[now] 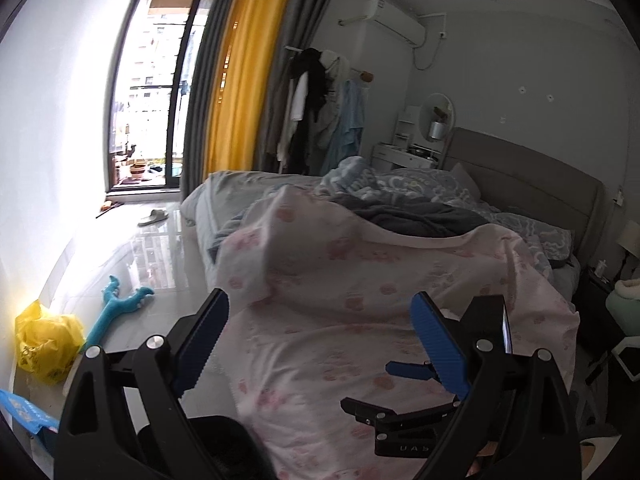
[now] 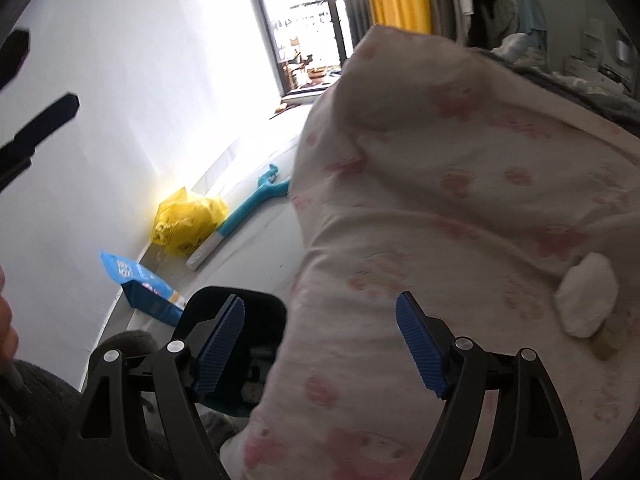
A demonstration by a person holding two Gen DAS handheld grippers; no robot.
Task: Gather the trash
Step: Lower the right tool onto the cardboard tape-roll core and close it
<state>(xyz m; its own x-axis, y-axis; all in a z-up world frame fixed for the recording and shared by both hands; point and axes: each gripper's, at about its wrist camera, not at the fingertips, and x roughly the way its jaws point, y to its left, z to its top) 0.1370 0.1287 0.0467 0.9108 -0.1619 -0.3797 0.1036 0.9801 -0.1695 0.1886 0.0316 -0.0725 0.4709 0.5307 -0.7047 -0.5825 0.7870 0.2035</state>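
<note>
The nearest piece of trash is a crumpled white tissue wad lying on the pink paw-print blanket at about 3 o'clock in the right wrist view, with a small beige scrap touching its lower edge; what that scrap is, I cannot tell through the blur. A black bin stands on the floor against the bed's edge, at about 7 o'clock. The risk I judge most likely: the wad sits on soft, rumpled cloth, so closing fingers could pinch a fold of blanket along with it, or nudge the wad and scrap apart so one gets left behind. The right tool is spread wide and released, holding nothing and not visibly touching the blanket beneath it, the wad well off to its right. The left tool is likewise wide open and empty over the bed.
</note>
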